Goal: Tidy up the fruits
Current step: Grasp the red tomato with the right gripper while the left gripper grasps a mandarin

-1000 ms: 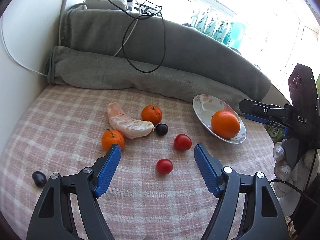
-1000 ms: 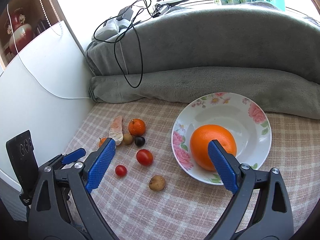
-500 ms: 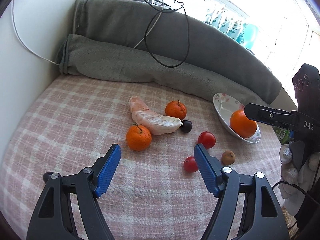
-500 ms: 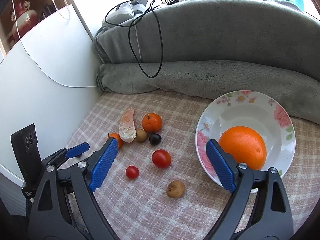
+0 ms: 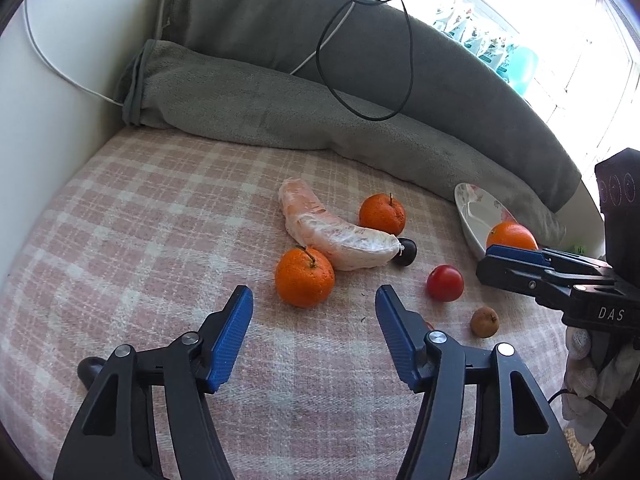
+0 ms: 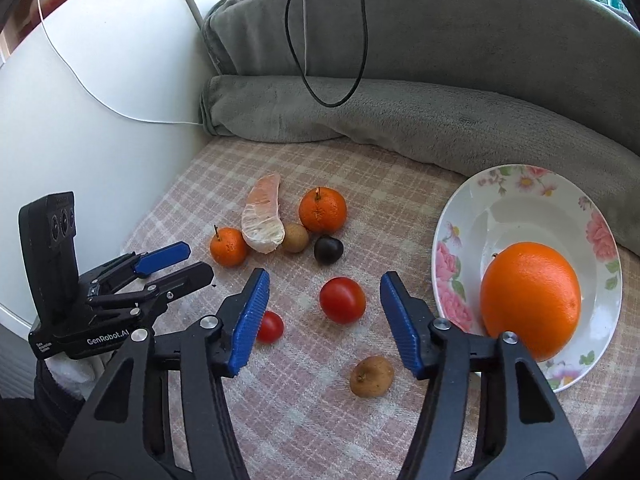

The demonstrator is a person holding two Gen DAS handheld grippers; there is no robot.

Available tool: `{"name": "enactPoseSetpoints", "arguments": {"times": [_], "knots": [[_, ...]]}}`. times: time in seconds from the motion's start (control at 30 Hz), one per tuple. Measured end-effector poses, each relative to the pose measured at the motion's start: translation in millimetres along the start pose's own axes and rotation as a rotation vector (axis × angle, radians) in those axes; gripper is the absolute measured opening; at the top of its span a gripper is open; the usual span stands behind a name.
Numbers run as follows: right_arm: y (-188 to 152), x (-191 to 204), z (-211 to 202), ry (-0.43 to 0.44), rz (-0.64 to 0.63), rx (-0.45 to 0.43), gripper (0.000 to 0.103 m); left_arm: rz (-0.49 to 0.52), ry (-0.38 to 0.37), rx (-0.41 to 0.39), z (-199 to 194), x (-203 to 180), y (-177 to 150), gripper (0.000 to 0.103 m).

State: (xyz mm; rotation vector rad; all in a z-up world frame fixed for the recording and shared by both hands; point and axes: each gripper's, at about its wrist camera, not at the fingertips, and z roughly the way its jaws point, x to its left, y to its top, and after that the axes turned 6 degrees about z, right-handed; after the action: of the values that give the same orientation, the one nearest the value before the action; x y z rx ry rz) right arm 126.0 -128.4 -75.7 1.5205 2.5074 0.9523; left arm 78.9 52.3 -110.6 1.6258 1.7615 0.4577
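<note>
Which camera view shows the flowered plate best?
The right wrist view shows the flowered plate best: nearly its whole rim and the large orange in it appear. In the left wrist view the plate is small, seen edge-on at the right, partly behind the right gripper.

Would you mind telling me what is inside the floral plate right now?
The floral plate holds one large orange, sitting toward its near side; the rest of the bowl looks bare. Its nearest rim is hidden behind the right gripper's arm, so nothing there can be confirmed.
</note>
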Motion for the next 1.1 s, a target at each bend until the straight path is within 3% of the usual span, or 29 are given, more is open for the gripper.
{"name": "enactPoseSetpoints", "arguments": {"times": [0.1,0.37,0.67,0.93,1.1], "knots": [[-1,4,11,-0.026,-0.021,0.036,0.053,-0.002,-0.004,0.015,8,0,1,0.058],[-3,1,28,-0.061,-0.017,0.087,0.050,-0.007,0.005,0.033,18,3,3,0.054],[-2,2,37,-0.078,-0.023,0.105,0.048,0.001,0.014,0.054,28,4,4,0.045],[-3,0,45,-0.084,-0.016,0.118,0.034,-0.003,0.015,0.055,32,4,7,0.036],[-3,-2,45,-0.077,-0.007,0.114,0.034,-0.003,0.015,0.053,32,3,7,0.035]]}}
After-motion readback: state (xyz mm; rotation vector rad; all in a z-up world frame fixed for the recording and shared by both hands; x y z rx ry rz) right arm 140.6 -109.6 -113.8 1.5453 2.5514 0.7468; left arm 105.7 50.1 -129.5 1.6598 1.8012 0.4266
